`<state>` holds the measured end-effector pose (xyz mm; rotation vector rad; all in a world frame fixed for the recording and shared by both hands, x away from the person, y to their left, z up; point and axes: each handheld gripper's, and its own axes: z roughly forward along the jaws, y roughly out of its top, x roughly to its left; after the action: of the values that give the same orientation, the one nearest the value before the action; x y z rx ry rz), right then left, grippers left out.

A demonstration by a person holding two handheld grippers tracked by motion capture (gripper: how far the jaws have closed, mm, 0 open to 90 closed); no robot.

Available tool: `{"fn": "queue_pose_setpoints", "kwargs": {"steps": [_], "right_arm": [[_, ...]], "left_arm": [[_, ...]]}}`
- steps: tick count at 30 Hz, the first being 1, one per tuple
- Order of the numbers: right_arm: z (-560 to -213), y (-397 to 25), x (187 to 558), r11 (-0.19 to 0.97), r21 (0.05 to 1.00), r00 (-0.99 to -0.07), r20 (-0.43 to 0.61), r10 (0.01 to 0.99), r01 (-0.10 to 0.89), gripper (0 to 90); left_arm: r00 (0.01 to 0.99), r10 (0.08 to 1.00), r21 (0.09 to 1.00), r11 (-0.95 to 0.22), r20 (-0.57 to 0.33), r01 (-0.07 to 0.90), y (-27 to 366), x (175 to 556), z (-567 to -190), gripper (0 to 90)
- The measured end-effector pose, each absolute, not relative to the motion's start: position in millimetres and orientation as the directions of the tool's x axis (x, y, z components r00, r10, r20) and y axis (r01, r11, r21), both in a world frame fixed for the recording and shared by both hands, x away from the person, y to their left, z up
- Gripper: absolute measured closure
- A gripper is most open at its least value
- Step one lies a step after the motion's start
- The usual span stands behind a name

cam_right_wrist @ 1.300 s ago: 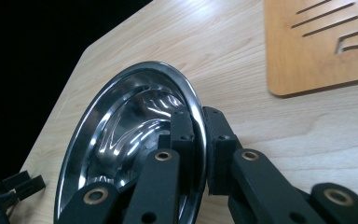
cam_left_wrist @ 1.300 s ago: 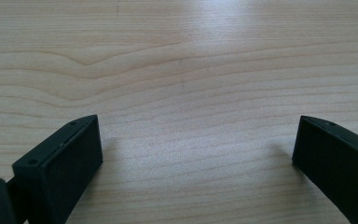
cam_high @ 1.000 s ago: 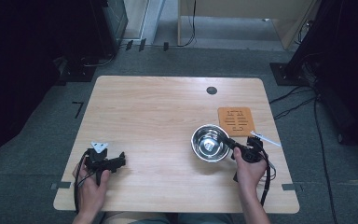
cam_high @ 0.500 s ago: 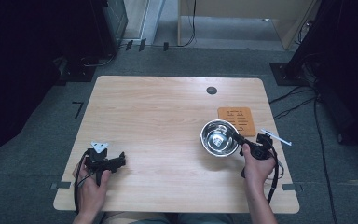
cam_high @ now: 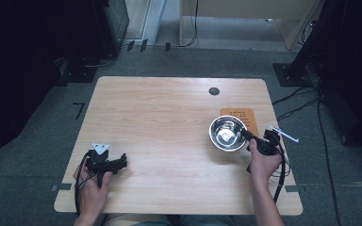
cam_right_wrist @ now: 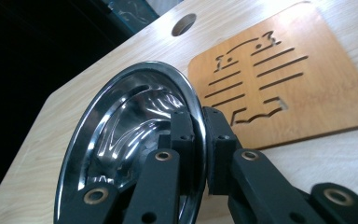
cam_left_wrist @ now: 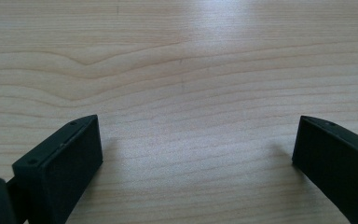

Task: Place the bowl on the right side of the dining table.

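Note:
A shiny steel bowl is held above the table's right side, its far edge over a square wooden trivet. My right gripper is shut on the bowl's near rim. In the right gripper view one jaw sits inside the steel bowl and the other outside, with the wooden trivet just beyond, flat on the table. My left gripper rests near the front left of the table, open. In the left gripper view its jaws stand wide apart over bare wood, left gripper holding nothing.
The light wooden table has a round cable hole near its far edge. Black stands and cables lie on the grey floor around the table. A person's hands come in from the front edge.
The right gripper has carried the bowl to the right and farther back, toward the trivet, and lifted it. The left gripper has stayed put.

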<state>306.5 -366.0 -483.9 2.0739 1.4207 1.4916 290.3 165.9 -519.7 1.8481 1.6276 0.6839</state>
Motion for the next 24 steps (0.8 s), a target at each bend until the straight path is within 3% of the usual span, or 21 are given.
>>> {"fn": "queue_pose_setpoints", "kwargs": {"steps": [24], "right_arm": [[-490.4,-400.9,352.8,-0.664,0.576,0.243,0.640,0.729,0.477,85.5]], "left_arm": [[0.126,0.992,0.712,-0.090,0.003,0.697,166.0,290.3,-519.7,1.2]]}}
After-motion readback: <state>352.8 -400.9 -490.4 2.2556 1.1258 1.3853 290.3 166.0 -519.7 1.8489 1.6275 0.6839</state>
